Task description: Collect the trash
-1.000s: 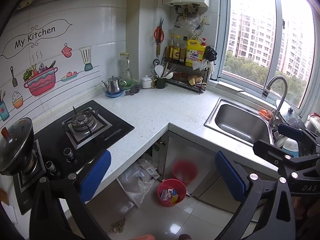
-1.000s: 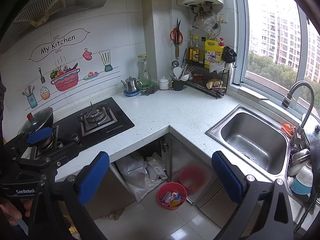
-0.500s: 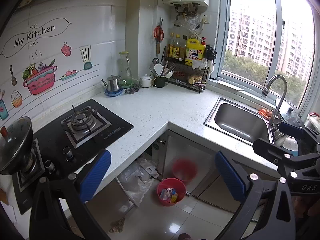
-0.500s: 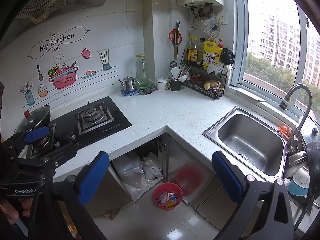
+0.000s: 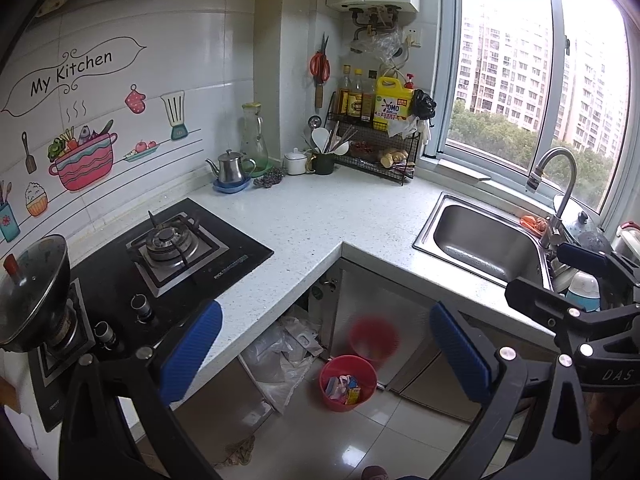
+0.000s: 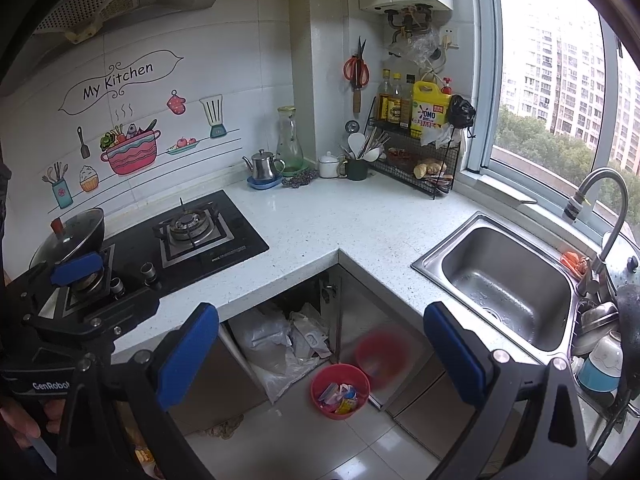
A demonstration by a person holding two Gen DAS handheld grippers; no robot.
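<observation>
Below both spread, empty tongs (image 5: 326,352) (image 6: 320,354): red bin (image 6: 340,390) holding wrappers (image 6: 338,394), seen on floor; stage undetermined.

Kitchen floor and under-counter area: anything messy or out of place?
Yes. Crumpled plastic bags spill from the open space under the counter onto the floor, and a rag-like clump lies on the tiles nearby. The red bin stands upright, wrappers inside.

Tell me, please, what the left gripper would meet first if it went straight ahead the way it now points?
Probably the counter edge at the inner corner, or the cabinet door just below; depth is unclear. The left gripper is open and empty.
</observation>
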